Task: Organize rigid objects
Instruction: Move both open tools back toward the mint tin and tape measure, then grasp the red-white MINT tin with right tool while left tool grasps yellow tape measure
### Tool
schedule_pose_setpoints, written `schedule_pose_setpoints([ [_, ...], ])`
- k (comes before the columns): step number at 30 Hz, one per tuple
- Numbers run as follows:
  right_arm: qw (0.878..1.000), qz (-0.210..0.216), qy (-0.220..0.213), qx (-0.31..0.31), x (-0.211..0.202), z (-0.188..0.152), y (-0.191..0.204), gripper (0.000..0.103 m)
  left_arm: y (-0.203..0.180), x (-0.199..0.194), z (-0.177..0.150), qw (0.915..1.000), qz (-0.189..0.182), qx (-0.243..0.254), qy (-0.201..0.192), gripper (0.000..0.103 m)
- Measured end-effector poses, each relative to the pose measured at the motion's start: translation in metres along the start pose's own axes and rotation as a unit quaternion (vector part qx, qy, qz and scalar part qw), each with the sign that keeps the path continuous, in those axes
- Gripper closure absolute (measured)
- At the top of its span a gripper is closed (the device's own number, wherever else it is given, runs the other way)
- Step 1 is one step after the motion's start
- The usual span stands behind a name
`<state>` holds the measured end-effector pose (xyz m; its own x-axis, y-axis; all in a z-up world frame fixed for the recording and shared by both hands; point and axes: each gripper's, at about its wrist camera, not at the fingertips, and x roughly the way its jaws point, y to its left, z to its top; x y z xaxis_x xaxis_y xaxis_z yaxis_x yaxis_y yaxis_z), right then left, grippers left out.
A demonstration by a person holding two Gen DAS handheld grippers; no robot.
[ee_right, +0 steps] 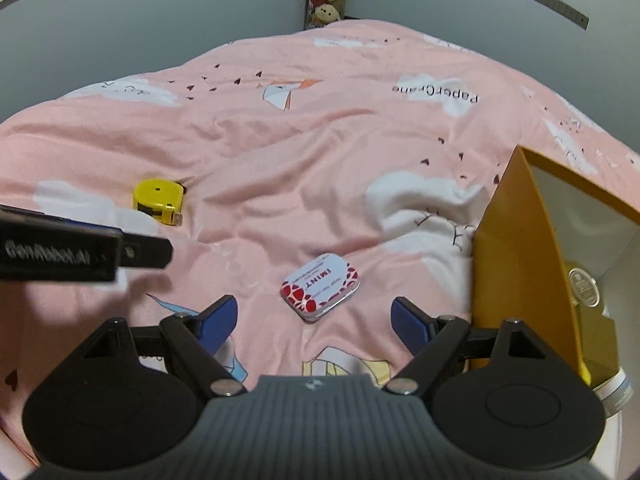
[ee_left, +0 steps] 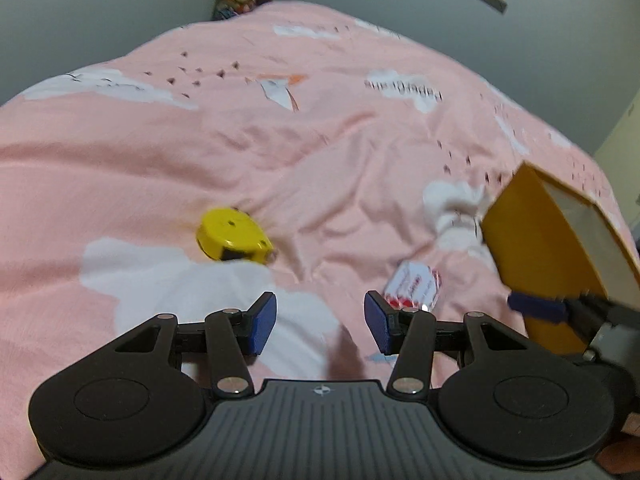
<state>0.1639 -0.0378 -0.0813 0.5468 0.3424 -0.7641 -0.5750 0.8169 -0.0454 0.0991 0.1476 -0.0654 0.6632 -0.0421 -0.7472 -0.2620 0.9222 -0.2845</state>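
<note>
Right wrist view shows your right gripper [ee_right: 312,324], fingers spread and empty, just short of the mint tin [ee_right: 321,289]. Close on it next, then carry it right to the yellow box [ee_right: 520,272]. Your left gripper [ee_left: 320,322], also spread and empty, points near the tape measure [ee_left: 232,233].

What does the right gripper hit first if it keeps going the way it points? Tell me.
Most likely the mint tin. It lies on the pink bedding just ahead of the open right gripper, roughly centred between its fingers. Nothing stands between them, though depth is hard to judge in this fisheye view.
</note>
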Motion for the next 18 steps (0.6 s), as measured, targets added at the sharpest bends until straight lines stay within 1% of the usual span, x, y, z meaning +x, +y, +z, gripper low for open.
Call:
schedule_pose_setpoints([
  [2,1.000,0.003,0.002,0.004,0.004,0.000,0.000,0.021,0.006,-0.006,0.004,0.9997,0.002,-0.007,-0.024,0.044],
  [3,1.000,0.007,0.001,0.006,0.005,0.000,-0.001,0.021,0.008,-0.007,0.007,0.9995,0.006,-0.009,-0.029,0.044],
  [4,1.000,0.010,0.002,0.008,0.007,0.000,0.000,0.022,0.011,-0.007,0.010,0.9994,0.011,-0.011,-0.030,0.044],
  [5,1.000,0.015,0.003,0.008,0.009,0.001,0.000,0.026,0.014,-0.005,0.012,0.9994,0.015,-0.015,-0.028,0.044],
  [8,1.000,0.029,0.011,0.003,0.020,0.003,0.003,0.033,0.024,-0.001,0.016,0.9990,0.021,-0.031,-0.025,0.044],
  [10,0.999,0.028,0.015,0.001,0.028,0.005,0.004,0.034,0.027,0.004,0.017,0.9988,0.028,-0.033,-0.021,0.044],
  [12,1.000,0.018,0.023,0.007,0.039,0.009,0.003,0.034,0.029,0.009,0.018,0.9984,0.039,-0.036,-0.021,0.044],
  [13,0.999,0.016,0.026,0.013,0.044,0.011,0.001,0.034,0.029,0.010,0.017,0.9978,0.049,-0.036,-0.024,0.041],
  [14,0.999,0.016,0.029,0.021,0.048,0.012,-0.001,0.034,0.029,0.013,0.017,0.9974,0.058,-0.034,-0.027,0.034],
  [15,0.999,0.016,0.032,0.030,0.053,0.013,-0.004,0.034,0.027,0.016,0.018,0.9973,0.062,-0.029,-0.028,0.032],
  [16,0.998,0.018,0.036,0.041,0.057,0.014,-0.007,0.034,0.026,0.020,0.018,0.9971,0.066,-0.025,-0.027,0.030],
  [18,0.997,0.024,0.043,0.059,0.066,0.014,-0.012,0.034,0.023,0.029,0.020,0.9960,0.084,-0.017,-0.023,0.029],
])
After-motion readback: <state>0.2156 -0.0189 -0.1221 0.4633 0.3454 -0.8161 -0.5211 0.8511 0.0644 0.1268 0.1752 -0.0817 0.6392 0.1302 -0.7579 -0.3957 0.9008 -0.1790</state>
